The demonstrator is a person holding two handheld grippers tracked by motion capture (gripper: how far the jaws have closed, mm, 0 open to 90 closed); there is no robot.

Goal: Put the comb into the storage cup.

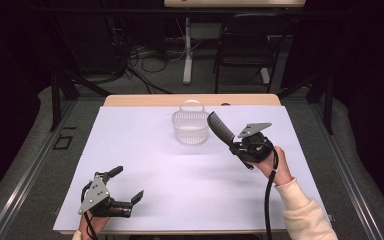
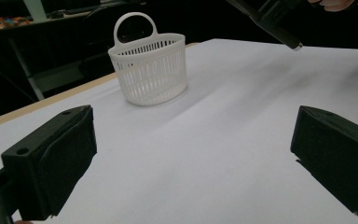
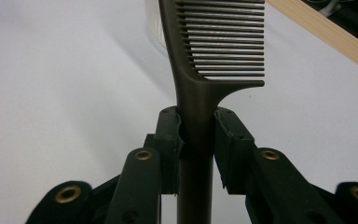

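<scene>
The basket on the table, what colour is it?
White, with slatted sides; the basket shows best in the left gripper view.

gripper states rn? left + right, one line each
Left gripper: open, nothing between its jaws, low over the white table.
Right gripper: shut on the dark comb by its handle, near the white basket.

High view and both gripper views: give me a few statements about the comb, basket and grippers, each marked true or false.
1. The right gripper clamps the handle of the dark plastic comb. True.
2. The comb lies inside the white slatted plastic basket. False: it is held in the air beside the basket.
3. The left gripper is open, with nothing between its jaws. True.
4. The basket lies tipped on its side. False: it stands upright on the white table cover.
</scene>
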